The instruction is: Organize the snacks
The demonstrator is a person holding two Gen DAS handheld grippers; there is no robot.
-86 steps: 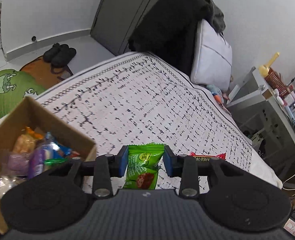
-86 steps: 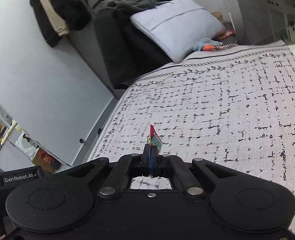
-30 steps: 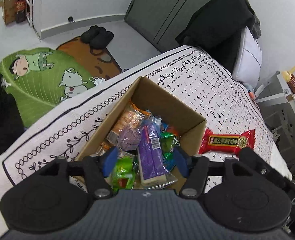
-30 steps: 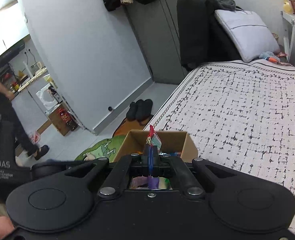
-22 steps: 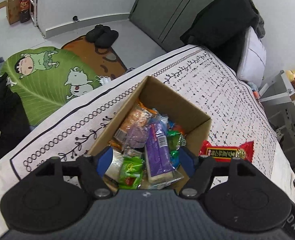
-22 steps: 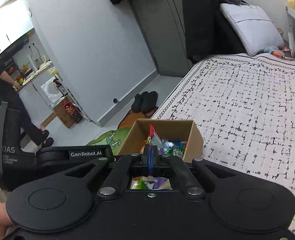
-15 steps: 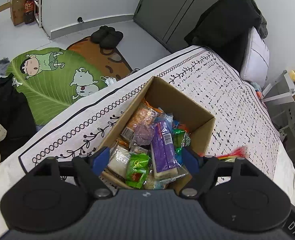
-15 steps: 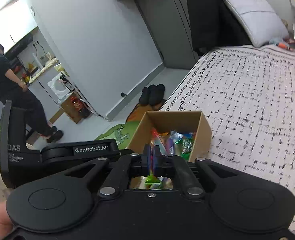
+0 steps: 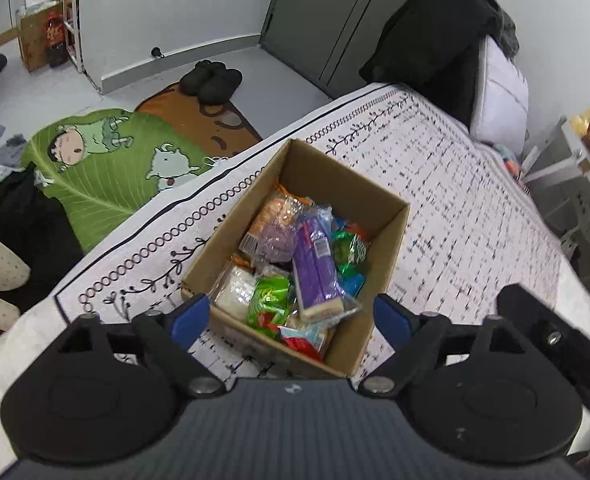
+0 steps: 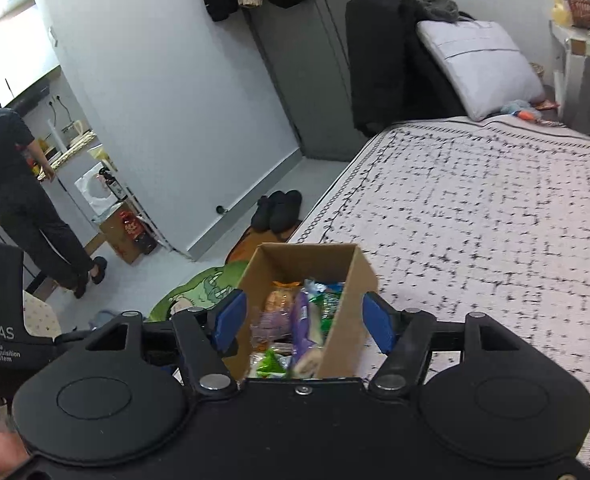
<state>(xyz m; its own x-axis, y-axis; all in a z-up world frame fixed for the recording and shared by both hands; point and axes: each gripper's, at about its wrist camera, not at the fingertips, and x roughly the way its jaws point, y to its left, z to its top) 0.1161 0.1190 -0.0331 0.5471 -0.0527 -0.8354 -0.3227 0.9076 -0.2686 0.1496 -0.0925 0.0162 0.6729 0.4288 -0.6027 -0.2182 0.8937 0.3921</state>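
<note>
A cardboard box (image 9: 379,196) (image 10: 359,276) stands on the patterned bedspread near the bed's left edge, filled with several wrapped snacks. A long purple pack (image 9: 315,264) lies in the middle, a green pack (image 9: 269,304) at its near side, and a red and white pack (image 9: 301,338) against the near wall. My left gripper (image 9: 291,318) hovers above the box's near end, open and empty. My right gripper (image 10: 305,322) hangs over the box too, open with nothing between its fingers.
The bedspread (image 10: 495,208) stretches right and back to a grey pillow (image 10: 479,64) and a dark coat. A green cartoon mat (image 9: 103,160) and black slippers (image 9: 211,78) lie on the floor left of the bed. A person (image 10: 19,192) stands at the far left.
The left gripper let the green pack fall into the box and rose a little. The right gripper carried the red pack over the box, opened, and the pack now lies inside.
</note>
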